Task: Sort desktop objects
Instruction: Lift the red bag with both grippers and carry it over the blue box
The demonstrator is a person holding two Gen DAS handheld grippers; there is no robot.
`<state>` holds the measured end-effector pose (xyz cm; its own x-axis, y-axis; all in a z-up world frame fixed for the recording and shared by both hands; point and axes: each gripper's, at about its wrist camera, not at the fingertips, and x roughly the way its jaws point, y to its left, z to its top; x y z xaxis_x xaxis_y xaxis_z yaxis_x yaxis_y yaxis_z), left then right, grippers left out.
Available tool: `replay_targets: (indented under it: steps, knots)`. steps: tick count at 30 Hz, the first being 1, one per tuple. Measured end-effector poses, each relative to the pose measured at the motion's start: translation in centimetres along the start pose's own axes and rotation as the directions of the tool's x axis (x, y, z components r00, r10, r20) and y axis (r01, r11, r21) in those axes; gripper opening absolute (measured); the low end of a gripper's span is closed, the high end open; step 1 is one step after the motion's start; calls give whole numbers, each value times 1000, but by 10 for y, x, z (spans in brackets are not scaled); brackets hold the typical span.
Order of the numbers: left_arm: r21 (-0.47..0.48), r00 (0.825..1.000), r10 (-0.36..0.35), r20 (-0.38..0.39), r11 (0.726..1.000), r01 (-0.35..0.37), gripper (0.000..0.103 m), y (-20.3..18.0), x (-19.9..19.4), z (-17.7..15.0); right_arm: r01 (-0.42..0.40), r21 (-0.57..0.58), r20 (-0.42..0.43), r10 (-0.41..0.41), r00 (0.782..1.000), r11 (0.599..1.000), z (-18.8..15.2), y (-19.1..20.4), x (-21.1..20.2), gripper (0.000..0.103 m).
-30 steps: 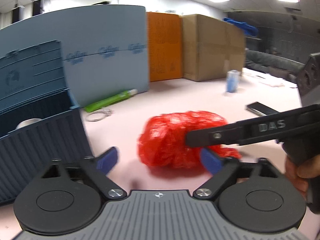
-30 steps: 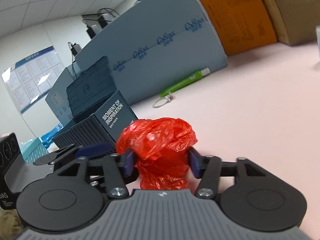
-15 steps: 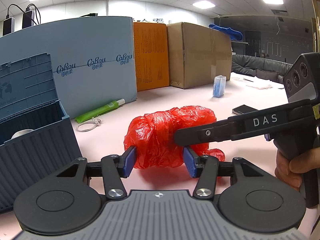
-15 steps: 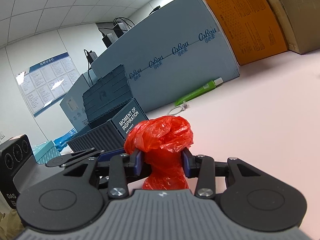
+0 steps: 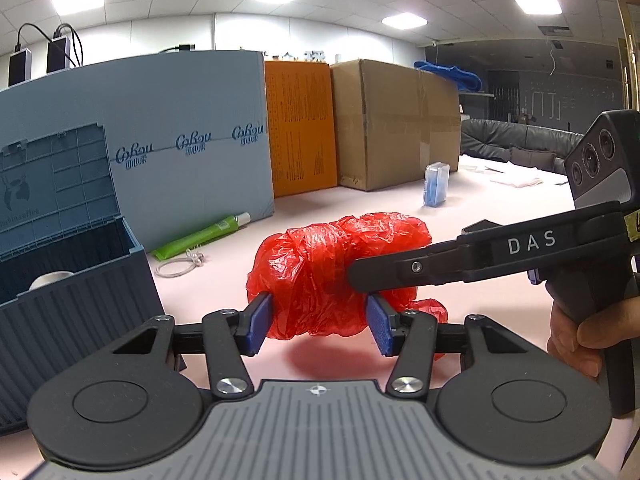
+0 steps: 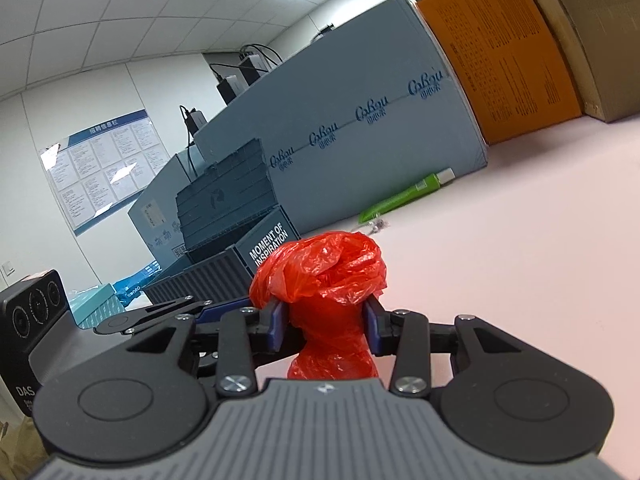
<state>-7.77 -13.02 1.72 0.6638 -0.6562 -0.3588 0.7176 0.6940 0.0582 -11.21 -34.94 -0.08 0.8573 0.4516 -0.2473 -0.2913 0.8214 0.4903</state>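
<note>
A: Between both sets of pads now sits the red bag [image 5: 336, 268] — what changed?
B: A second ago the left gripper [image 5: 318, 320] stood wide around it; its jaws have just been closing and now pinch the bag's near end. The right gripper [image 6: 325, 322] has tightened a little too, clamped on the other end.
A: And the bag is where?
B: Low over the pink table [image 5: 500, 204], beside the open blue bin [image 5: 72, 304]. With both ends gripped, I'd judge it ready to lift into that bin.
A: Any writing?
B: "DAS" on the right gripper's finger, "MOMENT OF INSPIRATION" on the bin's end, a repeated logo along the blue board [image 5: 192, 148] that I can't read surely — the green tube [image 5: 200, 236] too small to read.
</note>
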Motion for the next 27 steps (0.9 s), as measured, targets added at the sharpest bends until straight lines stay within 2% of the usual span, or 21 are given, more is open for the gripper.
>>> replay_targets:
  steps: [15, 27]
  knots:
    - [-53, 998, -1, 68, 999, 5, 47, 10, -12, 0, -20, -13, 73, 21, 997, 1000, 1, 12, 3, 42]
    - [-69, 996, 11, 90, 998, -5, 47, 17, -17, 0, -17, -14, 100, 19, 995, 1000, 0, 19, 11, 42]
